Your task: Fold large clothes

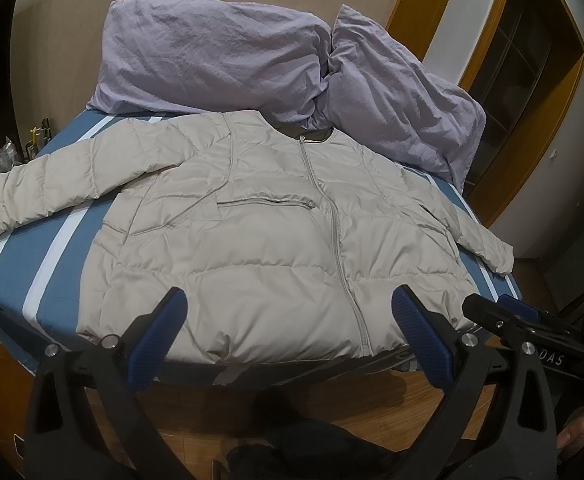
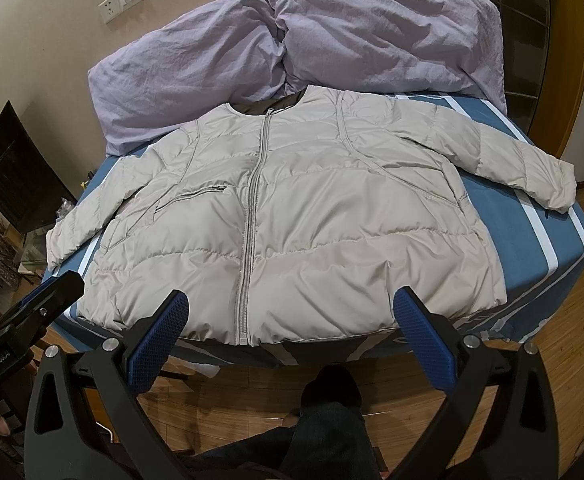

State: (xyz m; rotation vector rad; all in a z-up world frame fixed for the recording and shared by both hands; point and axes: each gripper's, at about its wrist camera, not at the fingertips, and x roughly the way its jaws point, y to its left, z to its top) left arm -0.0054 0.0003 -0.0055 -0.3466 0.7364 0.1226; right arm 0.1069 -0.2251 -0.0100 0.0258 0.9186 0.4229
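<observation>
A light grey puffer jacket [image 1: 251,232] lies flat, front up and zipped, on the blue striped bed, with both sleeves spread out to the sides. It also shows in the right wrist view [image 2: 292,216]. My left gripper [image 1: 289,308] is open and empty, held just above the jacket's hem at the bed's near edge. My right gripper [image 2: 292,308] is open and empty too, above the hem near the zip's lower end. The right gripper's body shows in the left wrist view [image 1: 532,332]; the left gripper's body shows in the right wrist view [image 2: 27,320].
Two lilac pillows [image 1: 219,56] [image 2: 372,36] lie at the head of the bed against the wall. The bed [image 1: 23,256] [image 2: 540,248] has blue and white stripes. Wooden floor [image 2: 564,360] runs around it. A dark screen [image 2: 15,172] and cluttered side table stand at the left.
</observation>
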